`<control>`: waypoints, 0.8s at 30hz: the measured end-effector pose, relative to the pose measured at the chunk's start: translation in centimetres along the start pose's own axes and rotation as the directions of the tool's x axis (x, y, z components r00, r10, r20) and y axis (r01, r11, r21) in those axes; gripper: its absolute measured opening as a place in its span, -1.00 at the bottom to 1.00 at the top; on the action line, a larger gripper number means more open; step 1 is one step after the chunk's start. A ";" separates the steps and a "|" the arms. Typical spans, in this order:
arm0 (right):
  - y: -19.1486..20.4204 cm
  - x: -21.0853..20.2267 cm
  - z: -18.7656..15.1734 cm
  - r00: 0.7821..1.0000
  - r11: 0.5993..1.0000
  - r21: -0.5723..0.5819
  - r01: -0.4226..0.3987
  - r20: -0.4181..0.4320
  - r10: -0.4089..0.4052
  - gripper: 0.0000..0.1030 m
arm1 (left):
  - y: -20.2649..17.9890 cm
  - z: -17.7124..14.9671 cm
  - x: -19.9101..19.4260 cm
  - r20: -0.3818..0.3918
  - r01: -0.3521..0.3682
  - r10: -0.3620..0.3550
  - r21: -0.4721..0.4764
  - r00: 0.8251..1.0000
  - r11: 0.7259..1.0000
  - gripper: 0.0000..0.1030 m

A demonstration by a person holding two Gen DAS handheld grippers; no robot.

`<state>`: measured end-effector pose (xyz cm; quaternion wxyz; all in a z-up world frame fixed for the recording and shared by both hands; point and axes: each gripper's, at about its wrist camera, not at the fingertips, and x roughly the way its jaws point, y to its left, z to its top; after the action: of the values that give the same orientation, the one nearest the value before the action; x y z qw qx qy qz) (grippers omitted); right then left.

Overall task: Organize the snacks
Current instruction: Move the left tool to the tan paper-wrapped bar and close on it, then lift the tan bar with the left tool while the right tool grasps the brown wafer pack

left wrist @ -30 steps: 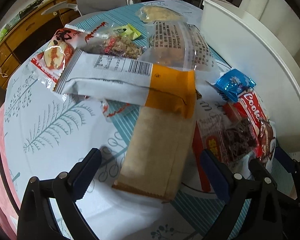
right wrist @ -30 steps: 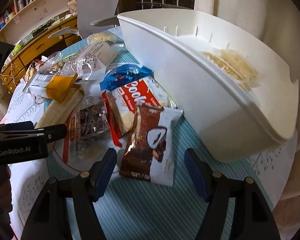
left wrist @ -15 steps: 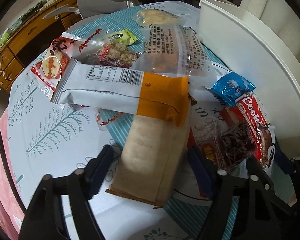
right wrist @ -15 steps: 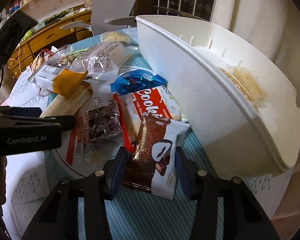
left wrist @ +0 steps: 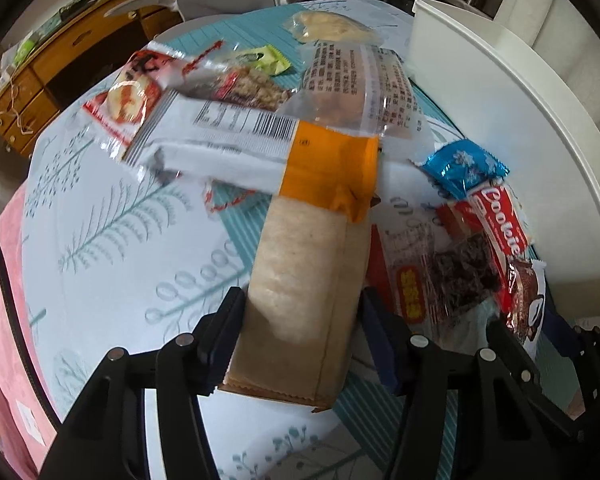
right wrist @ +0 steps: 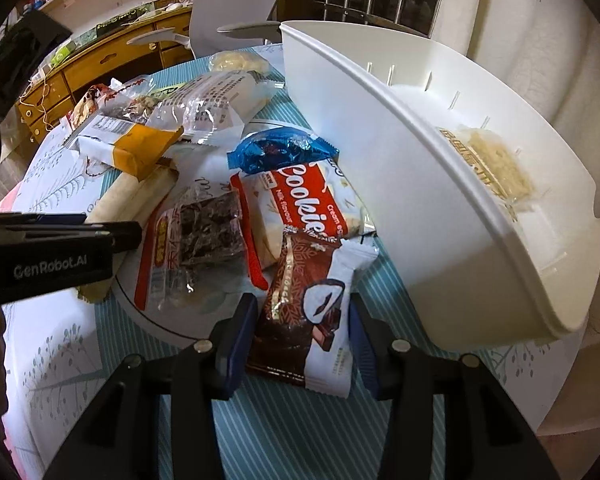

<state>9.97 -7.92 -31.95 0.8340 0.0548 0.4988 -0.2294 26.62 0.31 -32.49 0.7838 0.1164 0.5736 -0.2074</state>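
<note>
Tan packet (left wrist: 300, 280) partly under orange-banded packet (left wrist: 260, 152)

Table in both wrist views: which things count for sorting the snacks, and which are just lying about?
Job:
tan packet, left gripper closing on it
chocolate bar in right gripper
cookie pack
white bin

Lying about:
grey chair
wooden drawers

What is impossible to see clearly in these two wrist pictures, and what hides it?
- Small red-and-white wrapper, left wrist view: mostly under the white-and-orange packet.
- Far end of the beige packet, left wrist view: under that orange end.
- Pale snack in the white basket, right wrist view: its print is blurred; the basket wall hides the floor.
- Left gripper: jaws closing around the beige packet.
</note>
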 end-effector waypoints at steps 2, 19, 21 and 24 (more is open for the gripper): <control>0.0 -0.3 -0.2 1.000 1.000 0.002 0.002 -0.002 -0.002 -0.12 | 0.2 -0.6 -0.2 -0.013 0.003 -0.003 -0.009 1.000 1.000 0.10; 1.2 -5.5 2.0 0.998 0.998 -0.032 -0.063 0.011 0.063 -0.13 | 2.3 -6.9 -8.4 -0.030 0.059 -0.065 -0.168 0.997 0.984 0.00; 1.5 -6.5 2.4 0.997 0.997 -0.046 -0.069 0.029 0.071 -0.13 | 2.5 -7.2 -9.9 -0.009 0.065 -0.068 -0.192 0.998 0.979 -0.01; 1.7 -7.9 2.9 0.995 0.995 -0.067 -0.077 0.052 0.081 -0.13 | 3.4 -7.1 -11.5 0.029 0.100 -0.096 -0.227 0.995 0.969 -0.85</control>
<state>9.89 -4.74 -23.95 0.8570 0.0412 0.4806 -0.1812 19.18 8.54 -23.98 0.7860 -0.0049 0.5916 -0.1796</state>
